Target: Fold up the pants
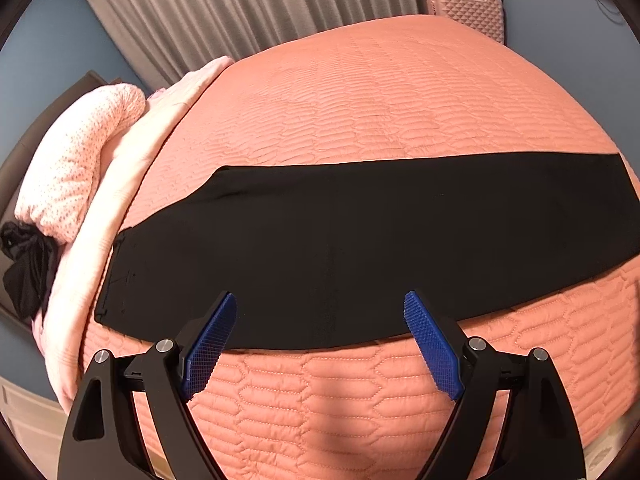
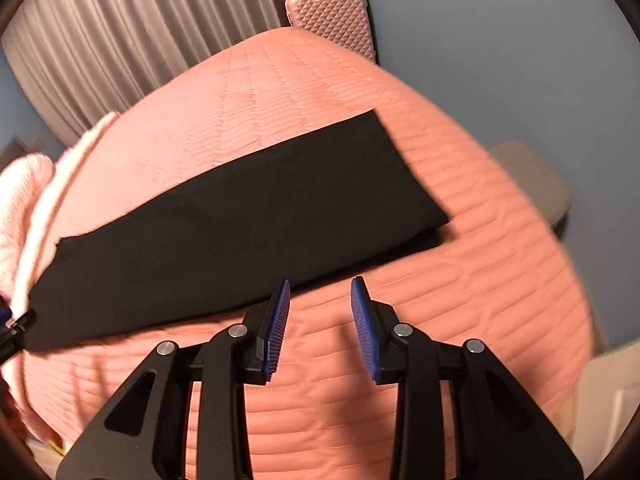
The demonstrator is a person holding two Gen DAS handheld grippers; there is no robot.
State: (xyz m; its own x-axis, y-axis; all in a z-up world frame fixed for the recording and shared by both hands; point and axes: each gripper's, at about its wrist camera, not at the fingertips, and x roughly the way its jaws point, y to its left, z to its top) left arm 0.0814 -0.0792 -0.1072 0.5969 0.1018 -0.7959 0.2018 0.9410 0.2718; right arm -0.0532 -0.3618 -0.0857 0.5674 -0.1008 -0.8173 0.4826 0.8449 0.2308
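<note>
I see the black fabric pants (image 1: 360, 248), folded lengthwise into one long strip, lying flat across the quilted salmon-pink bedspread (image 1: 380, 100). My left gripper (image 1: 320, 304) hovers over the pants' near edge, jaws spread wide, holding nothing. My right gripper (image 2: 320, 290) sits just beside the same near edge, jaws parted, empty. A pink textured hard-shell suitcase (image 2: 332, 20) stands beyond the pants, past the bed.

Soft, warm, even indoor light fills both fisheye views, with faint shadows on the quilted bedspread (image 1: 360, 100) at the bottom of each frame, strong bending and dark vignette at the edges, and motion blur across the right wrist view.
</note>
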